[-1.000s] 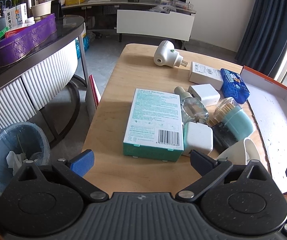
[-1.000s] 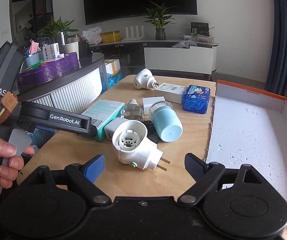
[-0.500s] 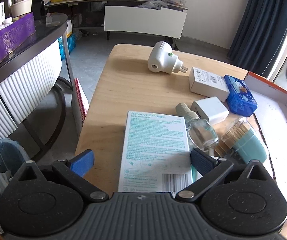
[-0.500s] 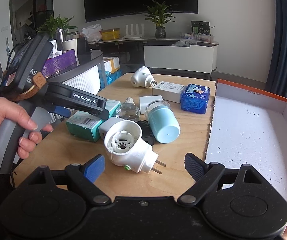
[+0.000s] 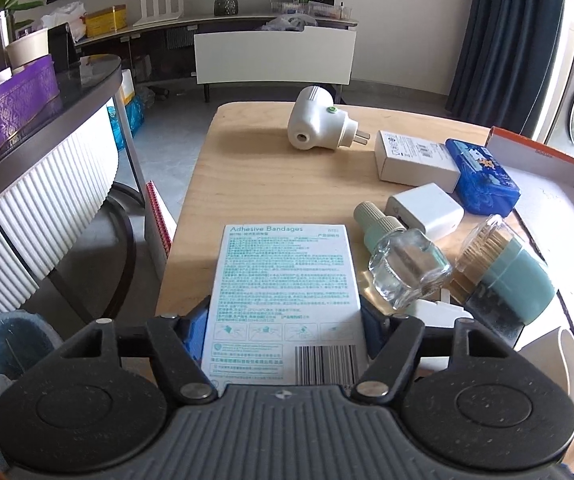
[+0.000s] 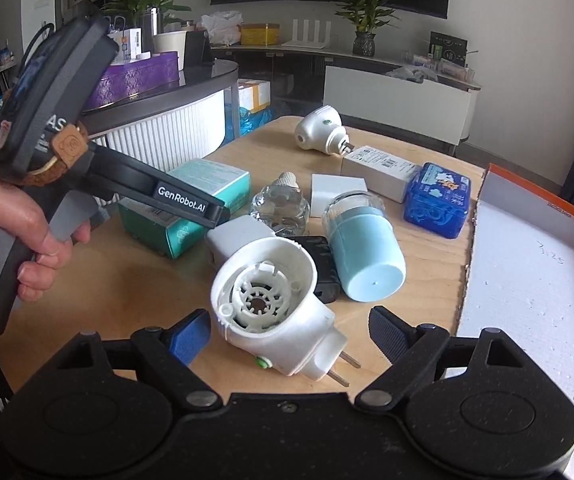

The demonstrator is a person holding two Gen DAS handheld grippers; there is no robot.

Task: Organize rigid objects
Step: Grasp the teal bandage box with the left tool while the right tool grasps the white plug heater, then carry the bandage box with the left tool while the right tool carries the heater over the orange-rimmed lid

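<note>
From the left wrist view, the left gripper [image 5: 283, 332] has just been closing its fingers around the adhesive bandage box [image 5: 285, 300]; the blue pads sit against both long sides of the flat, matte cardboard carton, apparently clamping it across its narrower width for a firm hold. Beside it lie a clear glass bottle [image 5: 403, 272] with a ribbed cap and a toothpick jar [image 5: 503, 276], both on their sides on the pale wooden table [image 5: 271, 172].

From the right wrist view, the right gripper [image 6: 287, 332] holds its fingers wide on either side of a white plastic plug-in device [image 6: 275, 304], not touching it, probably lining up a grasp. The empty foam-lined box [image 6: 527, 276], orange-rimmed, sits just right of the clutter, likely the destination.
</note>
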